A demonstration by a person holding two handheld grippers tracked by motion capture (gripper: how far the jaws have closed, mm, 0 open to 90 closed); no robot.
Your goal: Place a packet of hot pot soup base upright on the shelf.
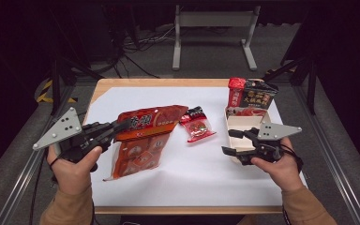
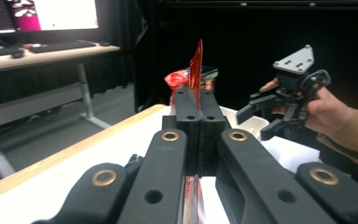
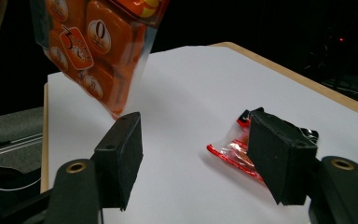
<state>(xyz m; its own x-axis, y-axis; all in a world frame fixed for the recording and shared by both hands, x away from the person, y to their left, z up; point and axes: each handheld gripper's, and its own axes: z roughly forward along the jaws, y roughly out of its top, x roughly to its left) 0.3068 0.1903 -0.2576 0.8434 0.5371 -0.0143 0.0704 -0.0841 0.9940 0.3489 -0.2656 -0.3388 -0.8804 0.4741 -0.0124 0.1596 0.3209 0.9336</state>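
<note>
A large orange-red snack bag [image 1: 143,140] hangs lifted at the left of the white sheet, its lower part trailing onto the paper. My left gripper [image 1: 122,126] is shut on the bag's top edge; in the left gripper view the thin red film [image 2: 196,65] stands up between the closed jaws of that gripper [image 2: 199,100]. A small red packet [image 1: 198,124] lies flat mid-table. My right gripper [image 1: 230,141] is open over the white tray at the right, with nothing between its jaws. In the right gripper view, this gripper [image 3: 198,158] faces the small packet [image 3: 233,151] and the hanging bag [image 3: 98,51].
A white sheet [image 1: 192,178] covers the wooden table [image 1: 168,82]. The white tray [image 1: 240,123] sits at the right edge, with a red and black package [image 1: 251,96] standing at its back. A grey stand [image 1: 213,28] and cables are on the floor beyond.
</note>
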